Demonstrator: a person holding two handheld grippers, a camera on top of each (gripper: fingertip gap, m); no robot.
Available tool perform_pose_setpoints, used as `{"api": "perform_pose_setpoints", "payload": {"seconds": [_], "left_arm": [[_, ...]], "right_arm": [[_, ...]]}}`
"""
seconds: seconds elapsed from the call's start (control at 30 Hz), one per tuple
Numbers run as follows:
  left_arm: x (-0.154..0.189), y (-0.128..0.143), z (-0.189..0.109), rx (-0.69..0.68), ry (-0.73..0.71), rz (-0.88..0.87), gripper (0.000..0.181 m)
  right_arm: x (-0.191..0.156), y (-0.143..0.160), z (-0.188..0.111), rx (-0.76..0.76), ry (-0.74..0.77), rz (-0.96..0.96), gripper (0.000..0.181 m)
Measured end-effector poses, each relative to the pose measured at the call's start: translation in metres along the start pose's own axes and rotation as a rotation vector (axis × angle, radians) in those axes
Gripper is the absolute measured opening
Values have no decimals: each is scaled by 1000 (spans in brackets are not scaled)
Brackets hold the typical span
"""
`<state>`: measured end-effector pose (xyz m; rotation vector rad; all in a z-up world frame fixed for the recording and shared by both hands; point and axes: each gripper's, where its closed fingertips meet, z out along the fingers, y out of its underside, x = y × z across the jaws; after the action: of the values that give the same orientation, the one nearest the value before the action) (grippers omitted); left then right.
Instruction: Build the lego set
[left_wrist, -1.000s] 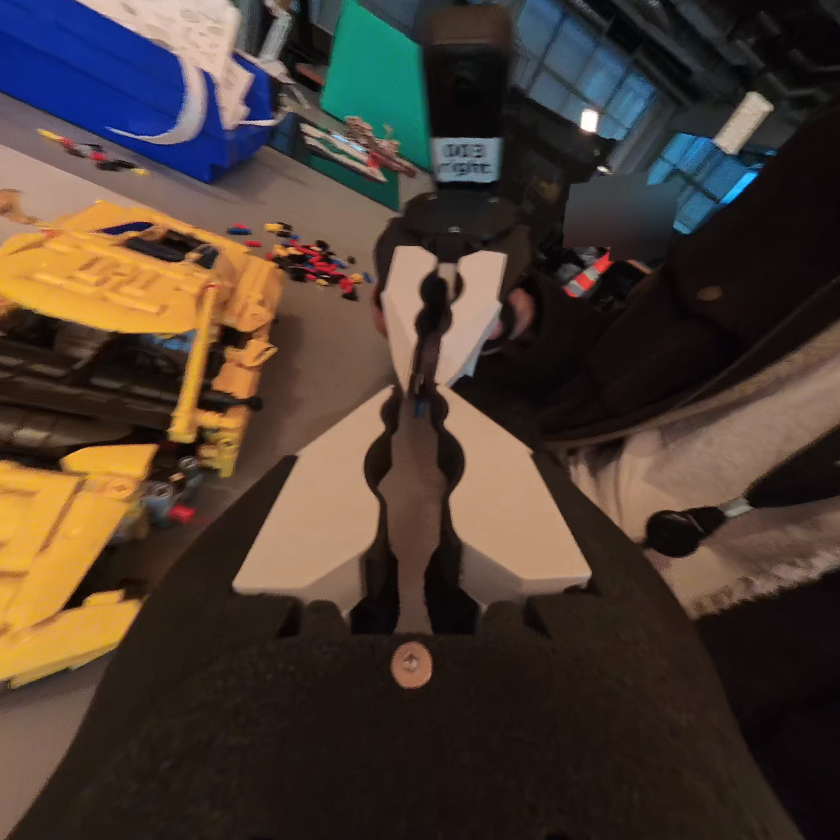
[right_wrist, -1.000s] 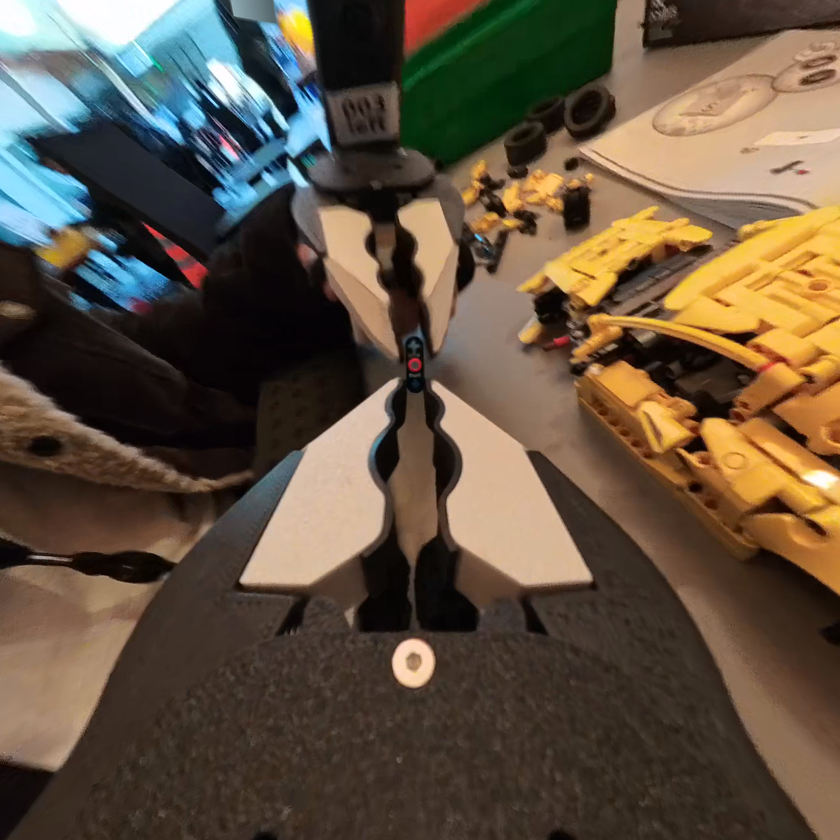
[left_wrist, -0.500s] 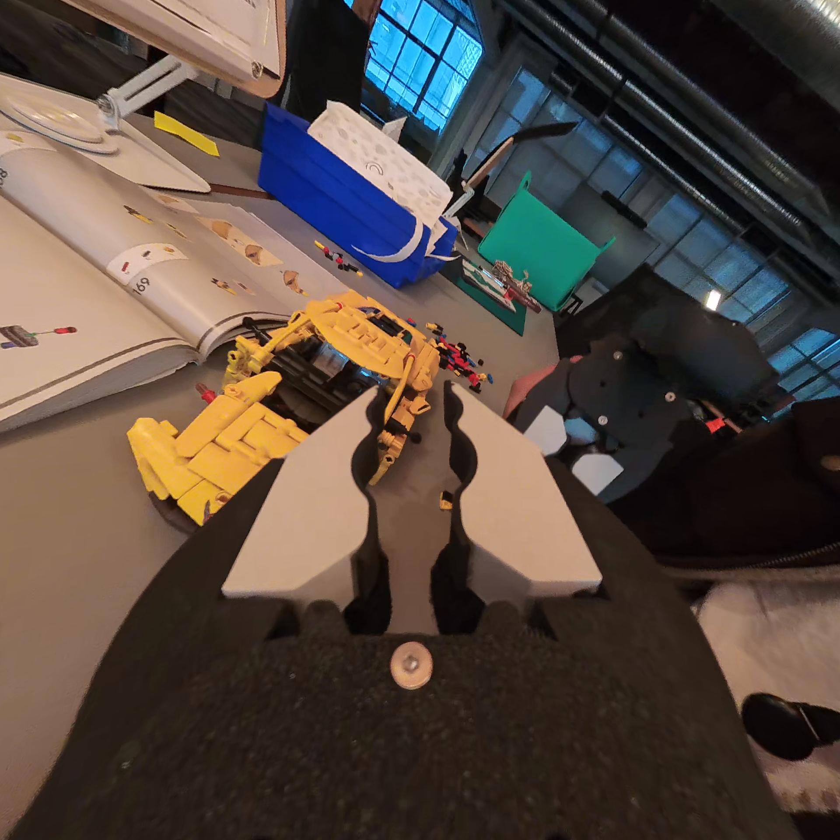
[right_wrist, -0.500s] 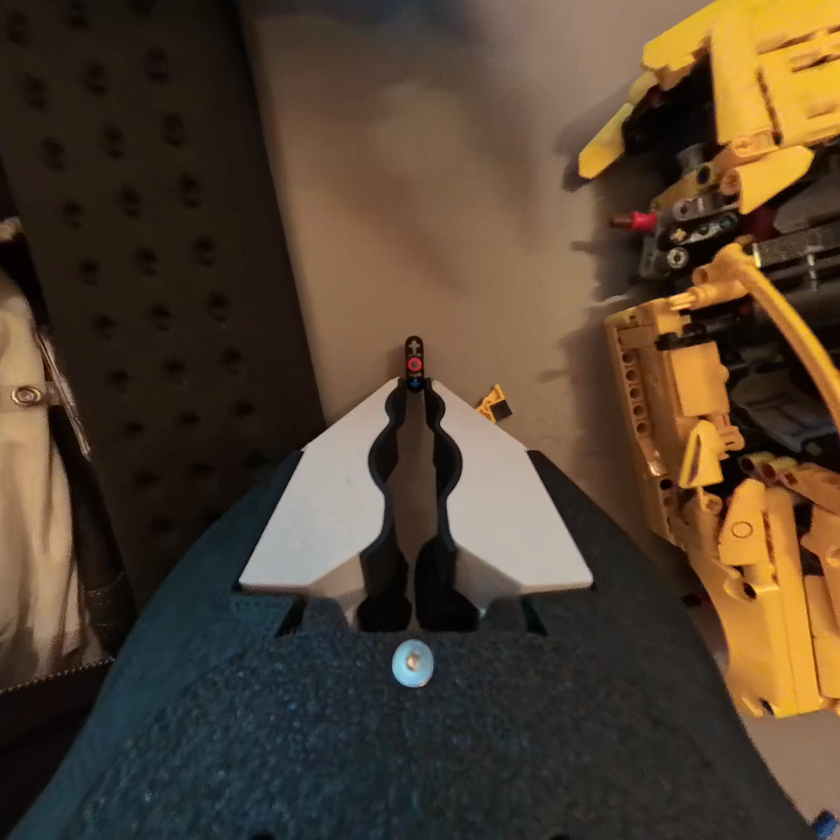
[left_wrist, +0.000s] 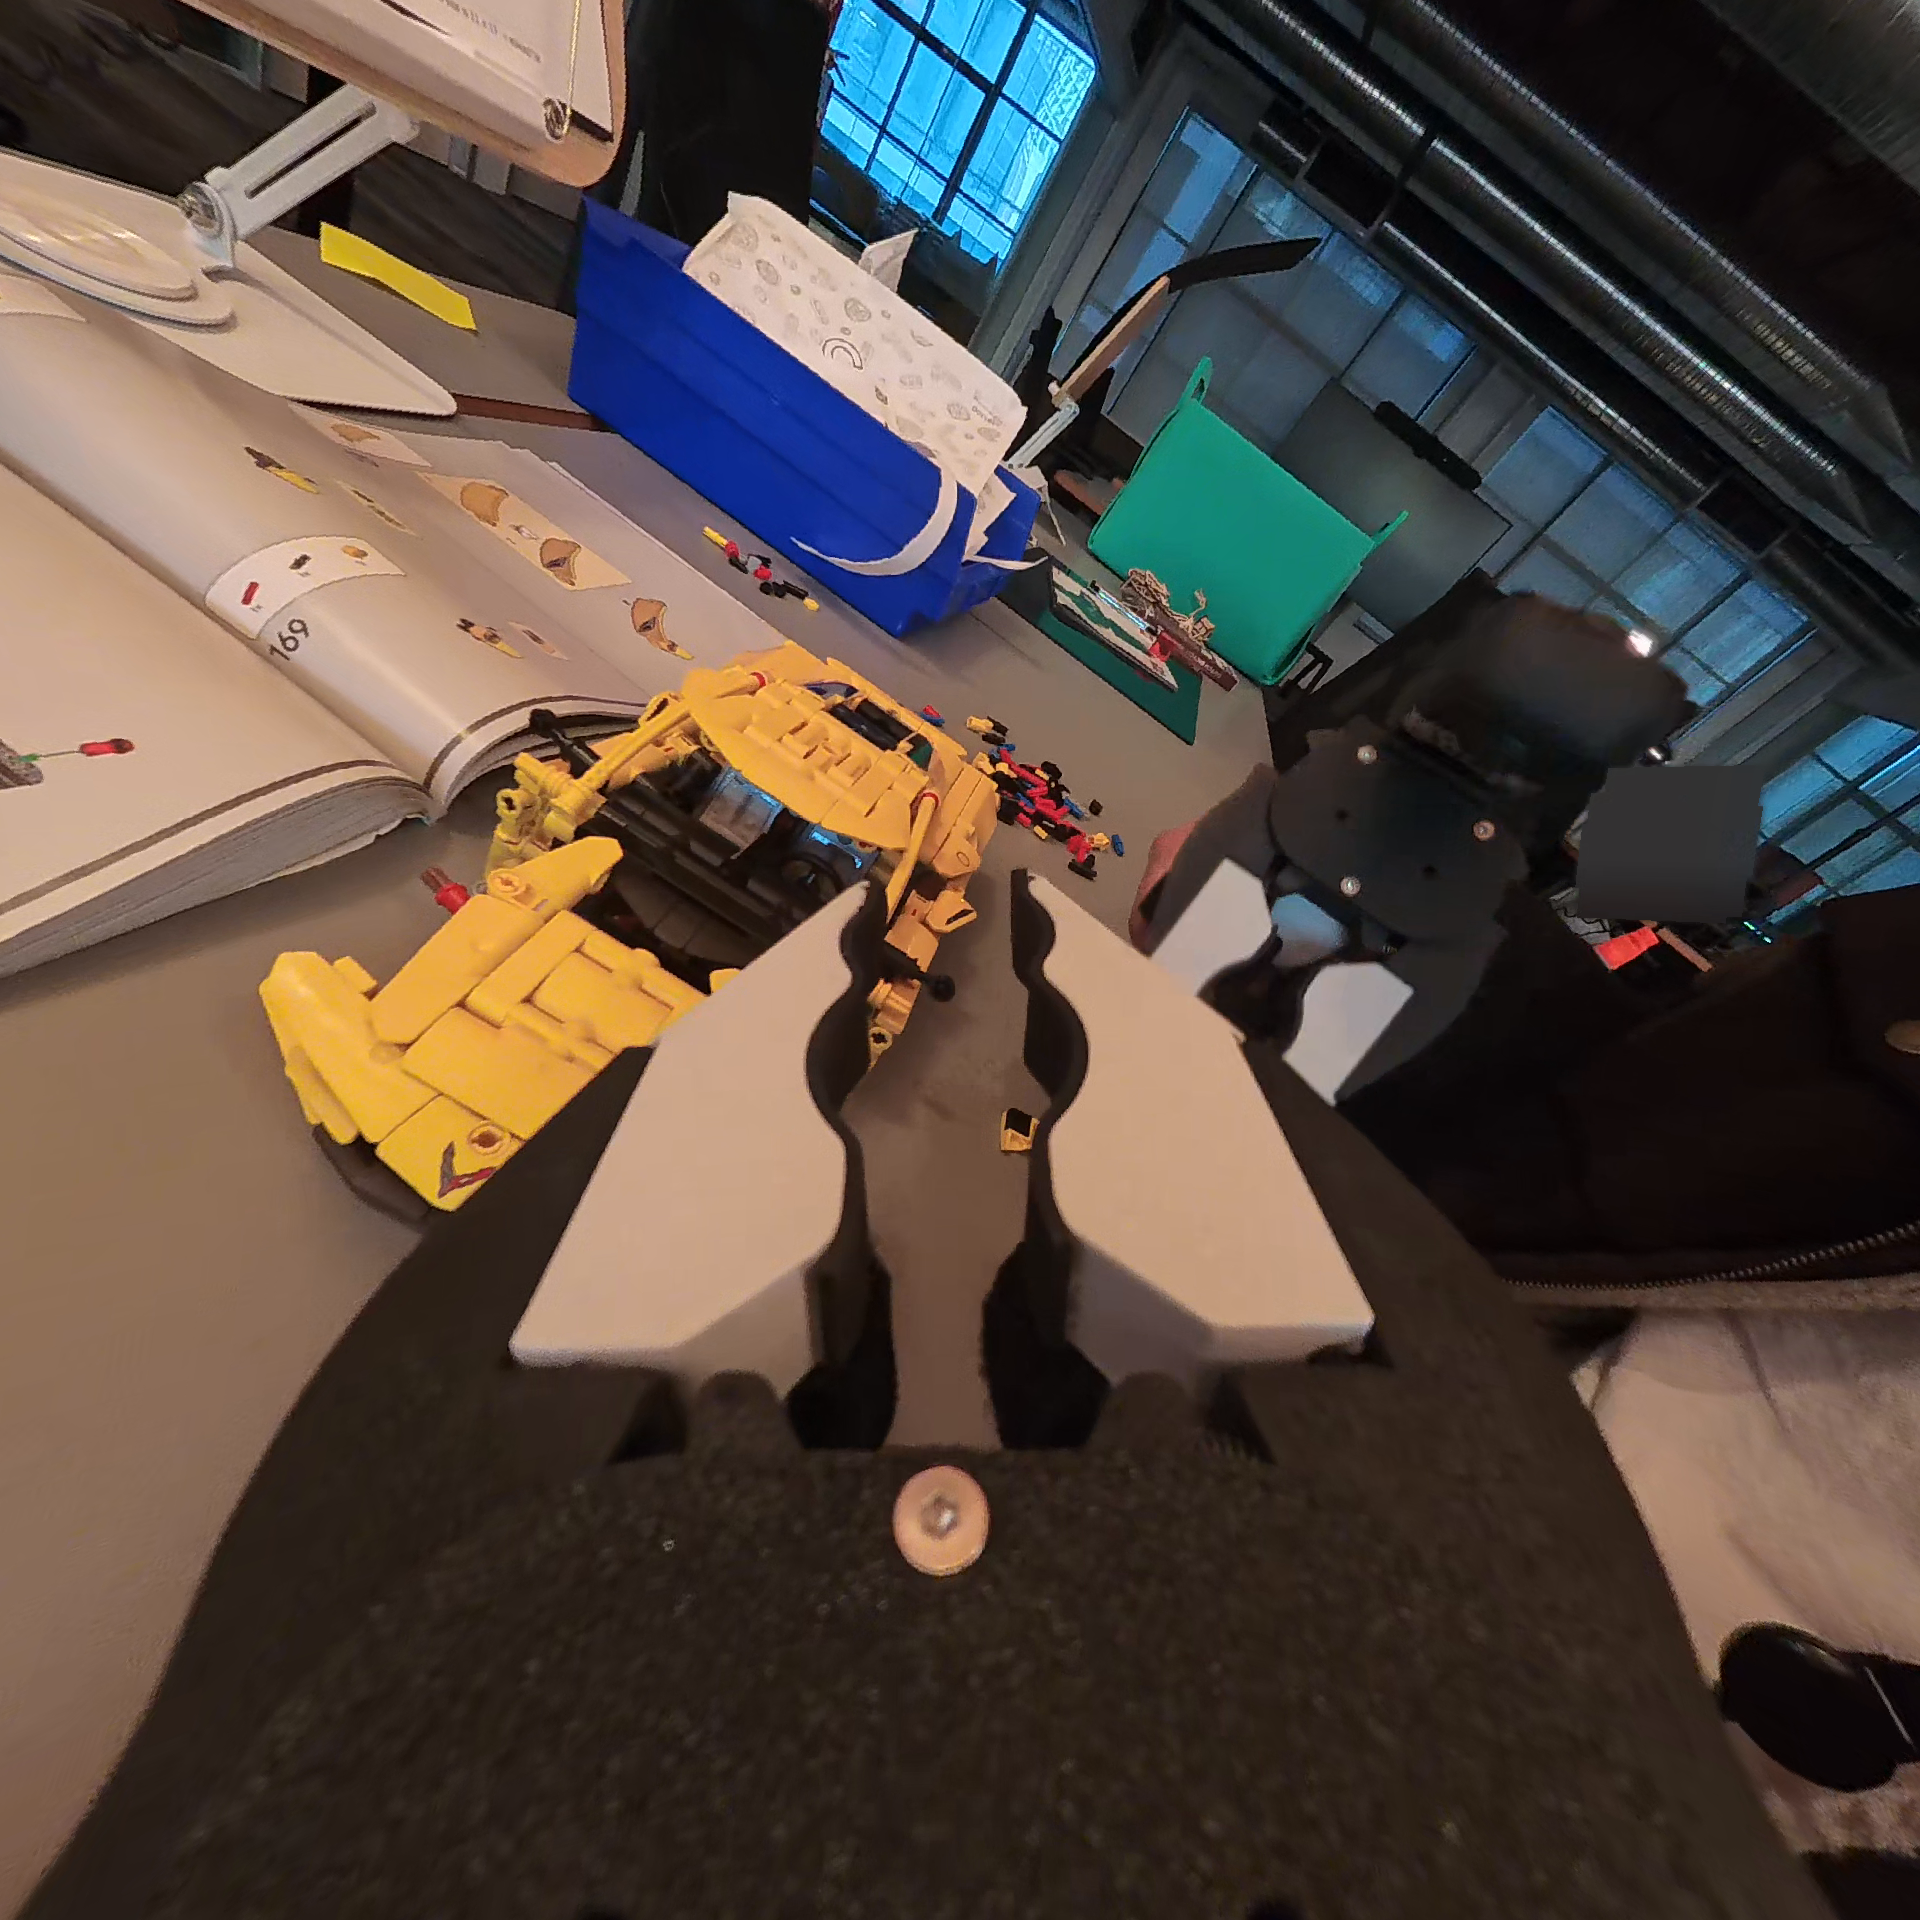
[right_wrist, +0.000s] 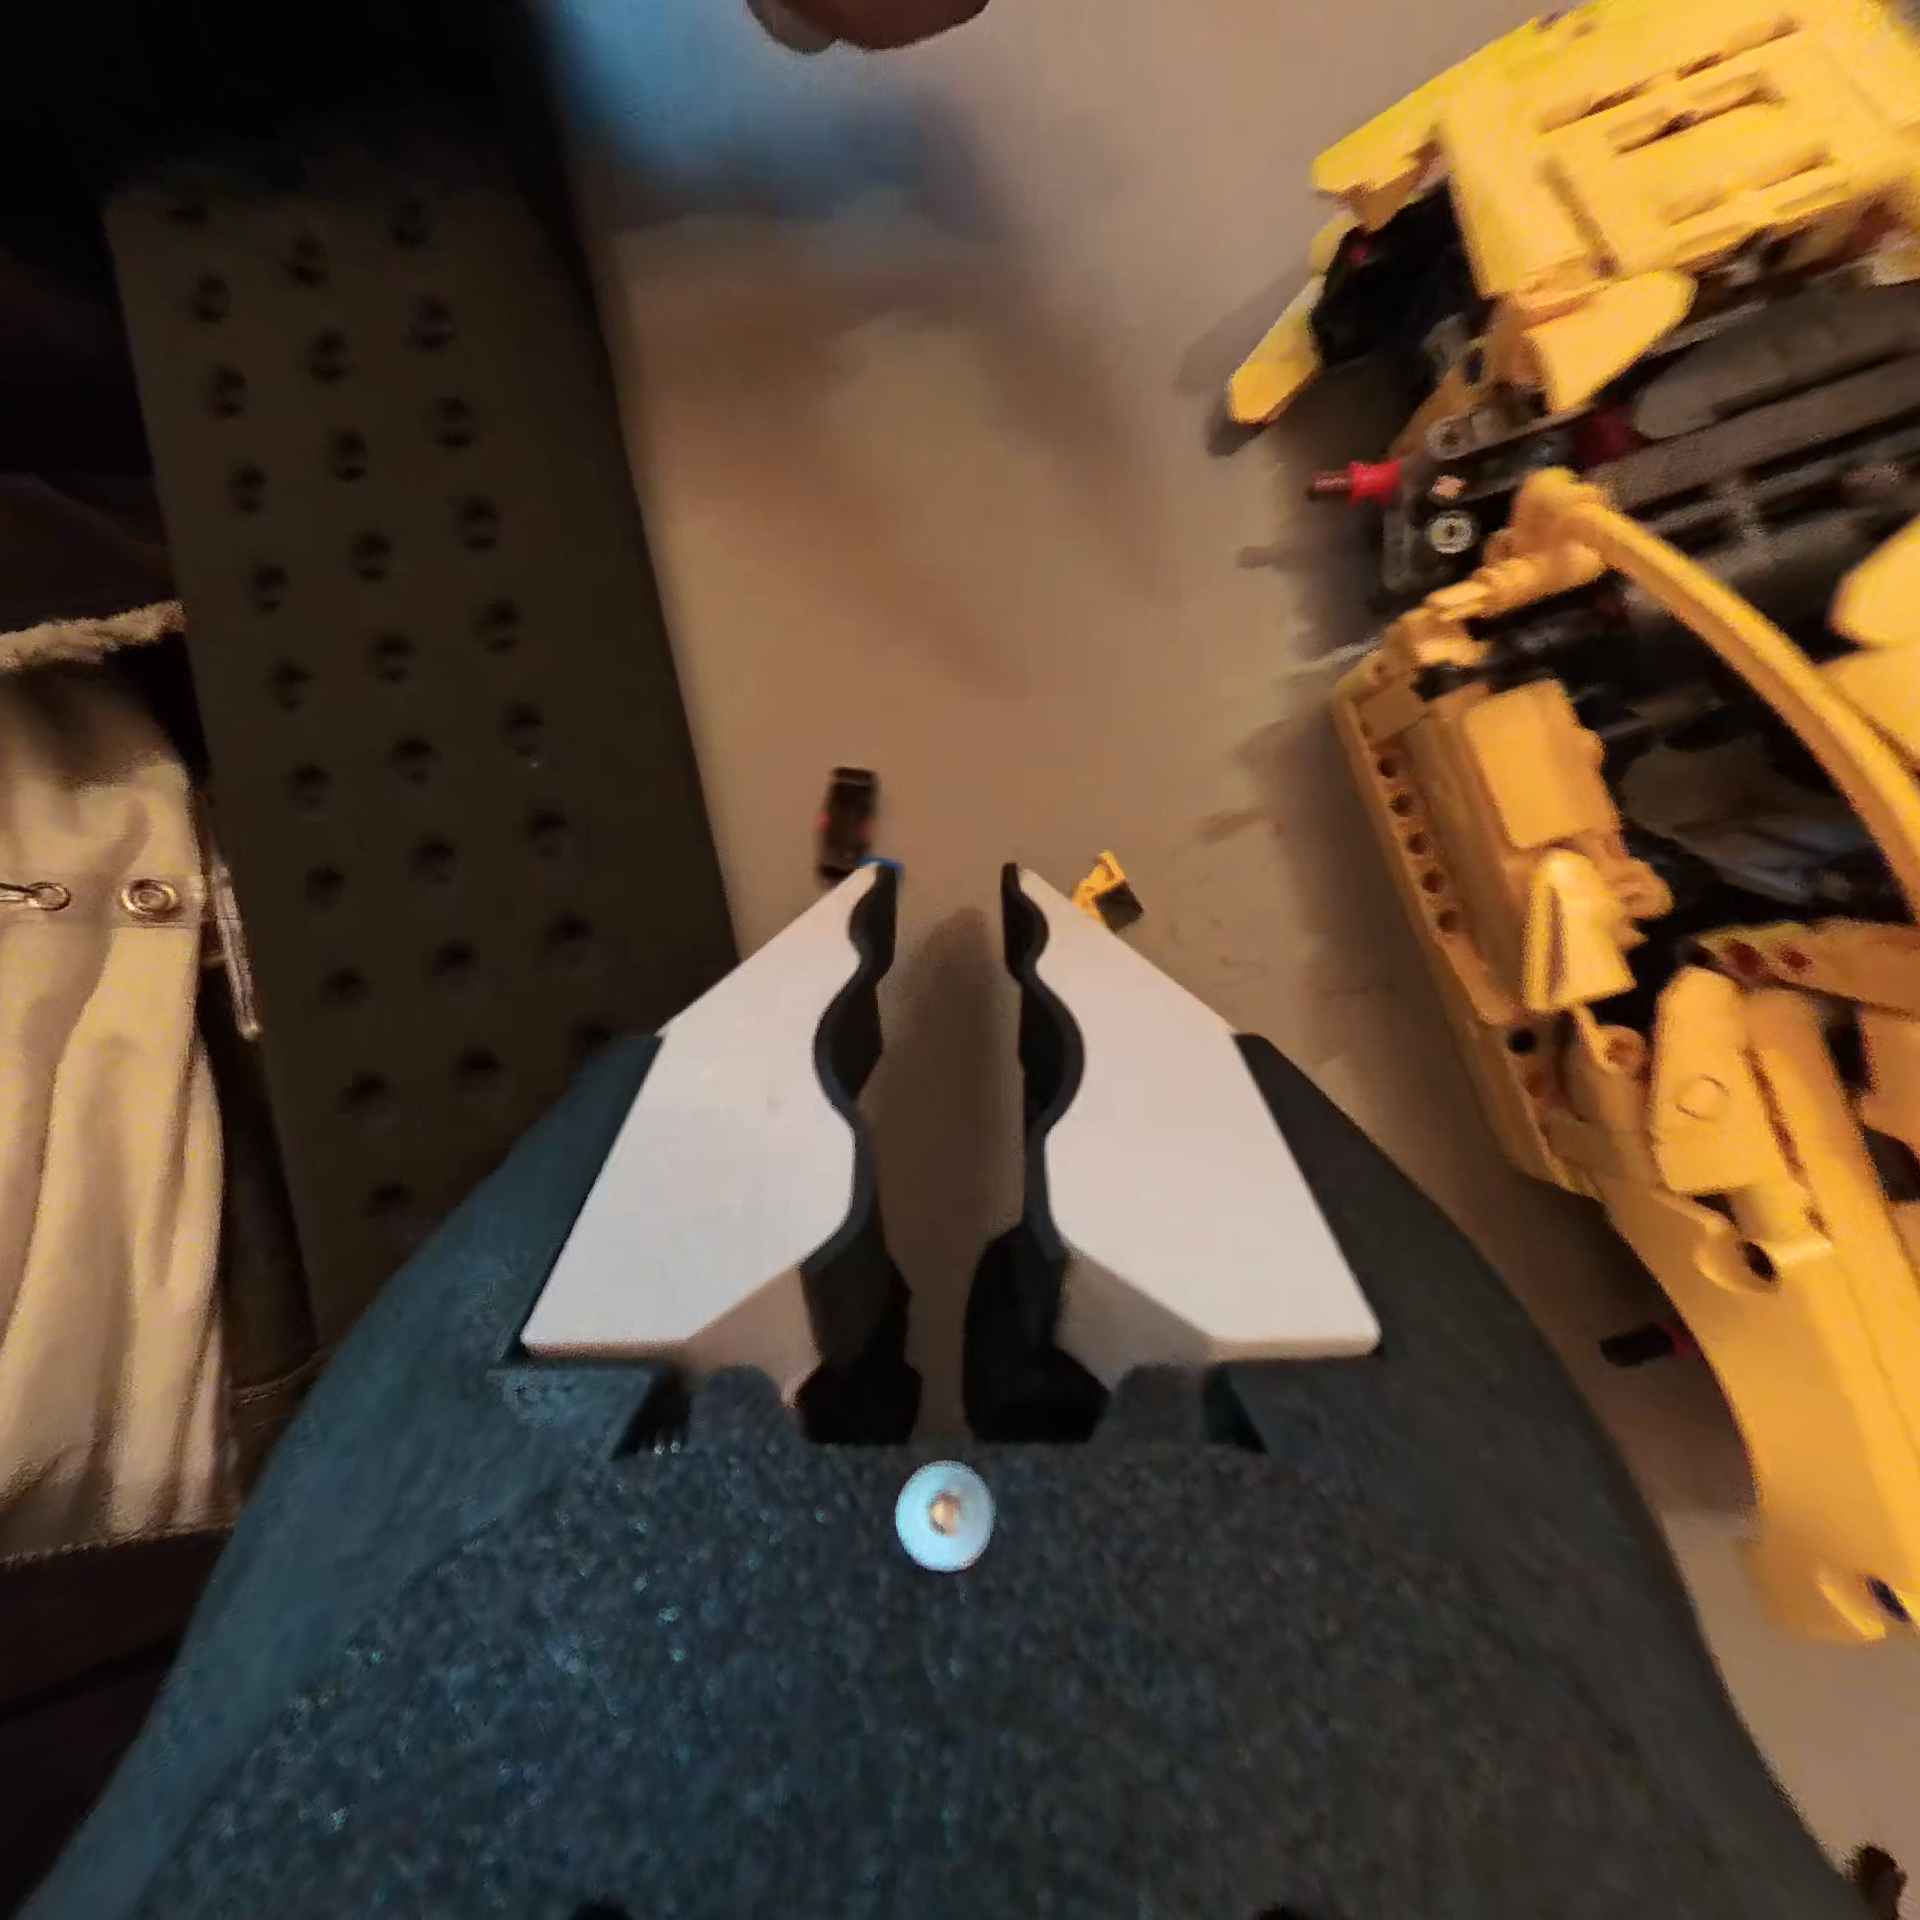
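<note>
A half-built yellow lego car (left_wrist: 665, 925) lies on the grey table; it also fills the right of the right wrist view (right_wrist: 1621, 831). My left gripper (left_wrist: 940, 894) is open and empty above the table near the car's side. My right gripper (right_wrist: 940, 878) is open and empty, pointing down at the table. A small black piece with a red spot (right_wrist: 847, 821) lies just off its left fingertip. A small yellow-and-black piece (right_wrist: 1107, 888) lies by its right fingertip and shows in the left wrist view (left_wrist: 1018, 1130). The right gripper also shows in the left wrist view (left_wrist: 1283, 971).
An open instruction book (left_wrist: 208, 644) lies at the left. A blue bin (left_wrist: 769, 436) and a green box (left_wrist: 1236, 571) stand behind. Loose small pieces (left_wrist: 1039, 795) lie beyond the car. A perforated dark panel (right_wrist: 395, 675) runs along the table edge. A person's coat (right_wrist: 94, 1091) is close. My right fingertips sit around 15 cm from my left ones.
The right gripper has opened and let go of the small black piece, which now lies on the table. The left gripper, open since half a second ago, has barely moved.
</note>
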<state>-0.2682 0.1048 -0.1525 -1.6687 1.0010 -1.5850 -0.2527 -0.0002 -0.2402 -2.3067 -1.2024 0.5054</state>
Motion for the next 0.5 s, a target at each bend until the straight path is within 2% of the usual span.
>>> {"api": "perform_pose_setpoints", "payload": {"seconds": [0.17,0.27,0.4,0.5], "left_arm": [[2,3,2,-17,7,8,23],[6,10,6,-56,28,-4,23],[15,38,16,-202,64,11,22],[27,67,22,-347,117,21,22]], "right_arm": [[33,11,-3,44,157,-59,32],[34,12,4,71,156,-60,32],[31,10,9,76,154,-77,17],[30,6,4,70,203,-157,17]]}}
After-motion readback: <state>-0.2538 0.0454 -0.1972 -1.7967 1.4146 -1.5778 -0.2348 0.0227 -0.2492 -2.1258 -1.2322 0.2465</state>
